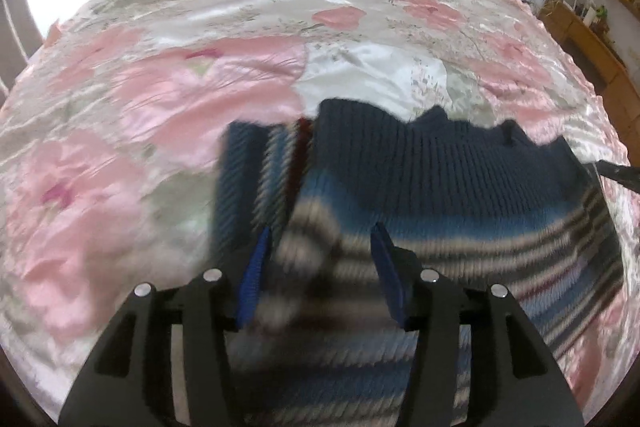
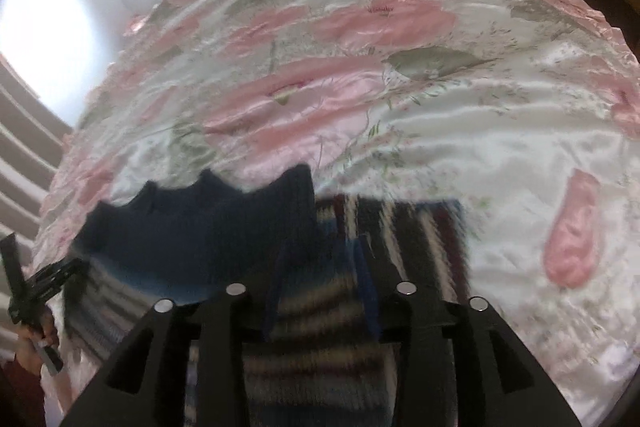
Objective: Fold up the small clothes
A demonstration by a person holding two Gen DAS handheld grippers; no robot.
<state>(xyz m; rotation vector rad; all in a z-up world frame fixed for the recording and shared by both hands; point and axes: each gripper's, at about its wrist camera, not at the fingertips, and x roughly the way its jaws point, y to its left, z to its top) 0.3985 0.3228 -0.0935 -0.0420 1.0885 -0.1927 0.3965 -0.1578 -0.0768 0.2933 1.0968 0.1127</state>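
Here blur smears the striped sweater (image 1: 420,187) beneath both spread jaws.

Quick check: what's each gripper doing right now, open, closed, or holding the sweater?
Left gripper: open, jaws spread over the striped sweater, not pinching it.
Right gripper: open, jaws apart above the sweater; blur hides whether any fabric is caught.
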